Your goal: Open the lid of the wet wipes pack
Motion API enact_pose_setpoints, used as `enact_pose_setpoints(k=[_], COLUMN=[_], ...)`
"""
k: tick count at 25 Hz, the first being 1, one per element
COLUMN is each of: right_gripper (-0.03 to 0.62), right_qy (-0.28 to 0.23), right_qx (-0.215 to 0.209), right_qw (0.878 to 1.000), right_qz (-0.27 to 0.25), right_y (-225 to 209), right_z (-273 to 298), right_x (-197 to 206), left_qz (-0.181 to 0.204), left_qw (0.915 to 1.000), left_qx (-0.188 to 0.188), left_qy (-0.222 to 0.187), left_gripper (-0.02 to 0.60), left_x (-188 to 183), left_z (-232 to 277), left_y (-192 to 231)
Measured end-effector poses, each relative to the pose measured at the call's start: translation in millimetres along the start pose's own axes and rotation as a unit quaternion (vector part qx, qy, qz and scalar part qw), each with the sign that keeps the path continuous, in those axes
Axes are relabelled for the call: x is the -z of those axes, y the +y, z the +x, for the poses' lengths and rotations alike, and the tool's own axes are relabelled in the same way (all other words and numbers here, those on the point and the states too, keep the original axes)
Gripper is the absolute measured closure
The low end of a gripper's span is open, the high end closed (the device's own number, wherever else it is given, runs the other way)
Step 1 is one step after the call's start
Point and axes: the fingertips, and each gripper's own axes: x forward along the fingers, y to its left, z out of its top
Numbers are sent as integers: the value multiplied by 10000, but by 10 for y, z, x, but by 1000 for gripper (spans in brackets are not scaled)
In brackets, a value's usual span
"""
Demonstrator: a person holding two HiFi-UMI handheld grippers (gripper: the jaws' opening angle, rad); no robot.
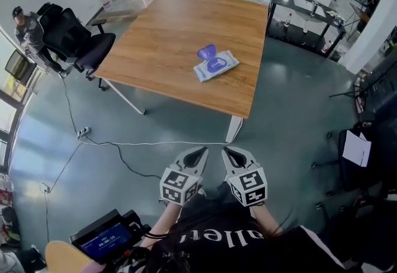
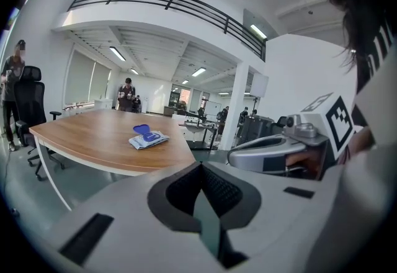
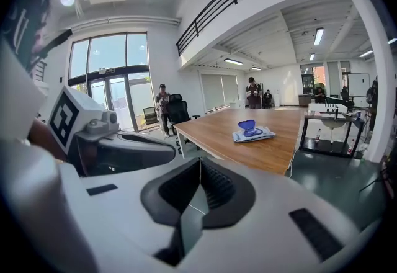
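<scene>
Looking down, head view, wet wipes pack (image 1: 215, 66): lies flat on the wooden table (image 1: 167, 48), toward its right near corner, with its blue lid (image 1: 206, 51) standing raised at the far end.
Left gripper (image 1: 200, 151): held low by the person's body, well apart from the table, jaws pressed together on nothing.
Right gripper (image 1: 227, 152): just beside the left one, jaws likewise together and empty.
In the way: grey floor (image 1: 279, 129) lies between the grippers and the table; a white cable (image 1: 155, 143) runs across it, and a white table leg (image 1: 234, 129) stands under the near edge.
Around: a black office chair (image 1: 84, 42) stands at the table's left with a person (image 1: 25, 23) beside it; a black rack (image 1: 304, 14) stands off the table's right far corner; a screen device (image 1: 105, 237) sits at lower left.

Left gripper view, jaws: meet at the tips, with nothing between them.
Pack: seen above the jaws on the table's near right part, lid up, bare wood around it.
Around: the right gripper shows at the right; a white column (image 2: 239, 104) rises behind the table.

Right gripper view, jaws: closed, holding nothing.
Pack: on the table beyond the jaws and slightly right, near its right edge.
Around: the left gripper shows at the left; tall windows (image 3: 108, 79) and the chair stand behind.
</scene>
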Motion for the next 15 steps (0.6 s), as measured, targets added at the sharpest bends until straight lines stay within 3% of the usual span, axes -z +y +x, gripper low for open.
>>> enact_pose_setpoints(k=[7,15], right_gripper=[583,583], right_qy=[3,42], right_qx=[154,276], right_qw=[9996,9992], right_qz=[228,294], right_y=[258,542], right_z=[-42,-179], right_x=[256,277], left_qz=[57,97], left_qw=[9998,9992], left_qx=[209,393], left_qy=[33,-39], left_gripper=[583,583], left_x=[275,264], left_z=[-242,-521], left_y=[-73,-138])
